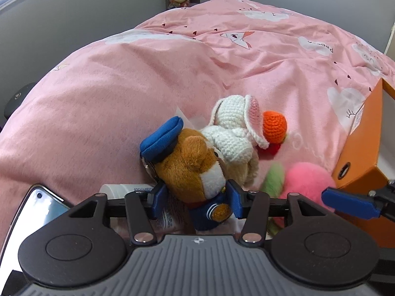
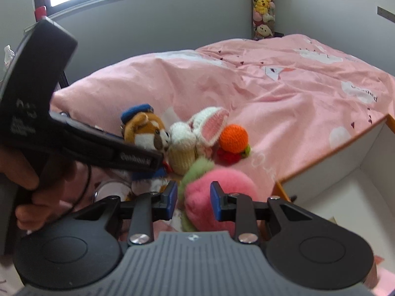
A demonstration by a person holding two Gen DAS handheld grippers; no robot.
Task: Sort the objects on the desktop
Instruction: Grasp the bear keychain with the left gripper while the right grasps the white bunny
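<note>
A brown bear plush in a blue cap and navy uniform lies on the pink bedcover. My left gripper is shut on it, one blue pad against each side. Leaning on the bear are a white crochet bunny and an orange crochet ball. My right gripper is shut on a pink fuzzy plush with a green leaf, just right of the bear. In the right wrist view a hand holds the left gripper, seen from the side.
An open orange box with a white inside stands at the right, by the pink plush. A phone and a white tube lie left of the bear. A column of soft toys hangs in the far corner.
</note>
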